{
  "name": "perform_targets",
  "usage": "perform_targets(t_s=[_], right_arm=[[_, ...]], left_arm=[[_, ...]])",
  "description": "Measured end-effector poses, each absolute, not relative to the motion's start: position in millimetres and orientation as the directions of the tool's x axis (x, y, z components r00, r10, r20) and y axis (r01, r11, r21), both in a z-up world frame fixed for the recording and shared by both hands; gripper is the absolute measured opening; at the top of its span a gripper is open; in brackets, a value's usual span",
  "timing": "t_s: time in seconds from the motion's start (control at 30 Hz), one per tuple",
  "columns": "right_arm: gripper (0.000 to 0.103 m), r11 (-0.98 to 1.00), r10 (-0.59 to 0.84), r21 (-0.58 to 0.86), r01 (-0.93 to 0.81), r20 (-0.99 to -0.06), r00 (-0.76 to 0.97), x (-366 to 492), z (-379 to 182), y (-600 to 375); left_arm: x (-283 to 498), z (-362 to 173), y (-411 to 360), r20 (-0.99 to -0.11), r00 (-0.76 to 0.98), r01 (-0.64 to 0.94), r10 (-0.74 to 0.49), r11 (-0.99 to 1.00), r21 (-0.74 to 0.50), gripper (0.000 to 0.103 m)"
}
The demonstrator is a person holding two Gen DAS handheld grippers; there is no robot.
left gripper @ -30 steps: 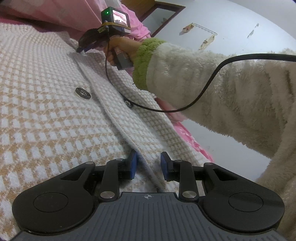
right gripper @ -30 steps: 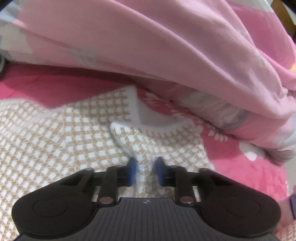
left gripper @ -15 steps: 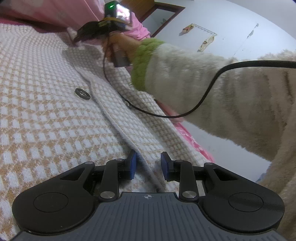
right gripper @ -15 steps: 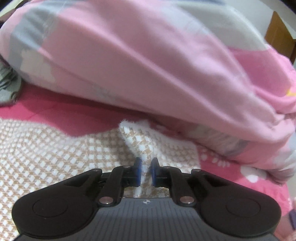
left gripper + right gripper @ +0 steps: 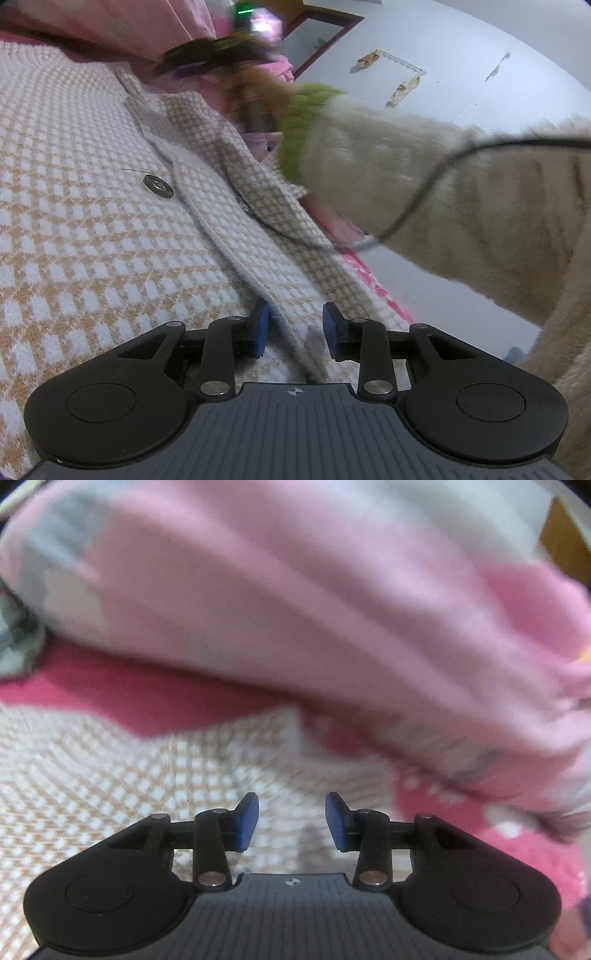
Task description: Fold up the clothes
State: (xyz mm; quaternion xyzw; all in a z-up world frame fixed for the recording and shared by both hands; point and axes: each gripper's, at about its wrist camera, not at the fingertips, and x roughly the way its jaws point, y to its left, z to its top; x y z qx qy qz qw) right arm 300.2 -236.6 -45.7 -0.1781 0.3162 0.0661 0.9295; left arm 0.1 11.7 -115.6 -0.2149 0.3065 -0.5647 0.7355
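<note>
Cardigan (image 5: 110, 775) blurred | quilt (image 5: 295, 609) smeared | right hand-held gripper (image 5: 291, 821) agape

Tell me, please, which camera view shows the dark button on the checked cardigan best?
The left wrist view: the button lies sharp and unobstructed on the checked cardigan, beside its pale front edge. The right wrist view shows only blurred checked knit and pink bedding; no button is visible there.

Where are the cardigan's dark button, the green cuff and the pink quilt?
dark button (image 5: 158, 187), left wrist view, its face.
green cuff (image 5: 301, 122), left wrist view, mid-band.
pink quilt (image 5: 295, 602), right wrist view, its bulging front.
</note>
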Motion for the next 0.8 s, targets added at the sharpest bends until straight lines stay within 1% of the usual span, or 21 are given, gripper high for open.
perform_targets(t_s=[0.1, 0.47, 0.5, 0.6, 0.63, 0.67, 0.7, 0.77, 0.8], right_arm=[[0.042, 0.947, 0.004, -0.266, -0.18, -0.552, 0.834, 257.5, 1.2, -263.1], [0.041, 0.982, 0.052, -0.151, -0.117, -0.377, 0.925, 20.4, 142.5, -309.6], [0.041, 0.983, 0.052, -0.145, -0.113, -0.369, 0.928, -0.3, 147.8, -310.2], [0.041, 0.993, 0.025, -0.096, -0.07, -0.407, 0.913, -52.0, 117.5, -305.0], [0.041, 0.998, 0.02, -0.045, -0.043, -0.425, 0.905, -69.3, 103.8, -307.6], [0.041, 1.0, 0.01, 0.005, -0.009, -0.443, 0.896, -84.6, 88.5, -313.1], [0.041, 0.999, -0.008, 0.044, 0.031, -0.462, 0.887, -96.9, 73.1, -320.2], [0.041, 0.988, -0.052, 0.097, 0.118, -0.511, 0.858, -119.1, 41.1, -333.4], [0.041, 0.98, -0.073, 0.117, 0.159, -0.534, 0.842, -129.5, 25.6, -339.3]], left_arm=[[-0.7, -115.3, 12.3, -0.208, 0.174, 0.701, -0.963, 0.269, -0.66, 0.033], [-3.7, -111.3, 11.9, -0.233, 0.209, 0.699, -0.95, 0.311, -0.644, 0.032], [-3.8, -110.8, 12.2, -0.235, 0.212, 0.697, -0.949, 0.315, -0.644, 0.032], [-4.2, -109.6, 12.5, -0.245, 0.224, 0.69, -0.943, 0.331, -0.644, 0.031], [-4.4, -108.8, 12.0, -0.251, 0.233, 0.684, -0.94, 0.341, -0.644, 0.028], [-5.1, -108.7, 12.4, -0.259, 0.254, 0.673, -0.932, 0.362, -0.644, 0.017], [-5.4, -108.9, 11.8, -0.271, 0.276, 0.661, -0.922, 0.387, -0.643, 0.013], [-6.6, -107.7, 9.3, -0.29, 0.298, 0.657, -0.91, 0.416, -0.629, 0.007], [-8.0, -106.8, 8.9, -0.296, 0.305, 0.656, -0.905, 0.425, -0.624, 0.006]])
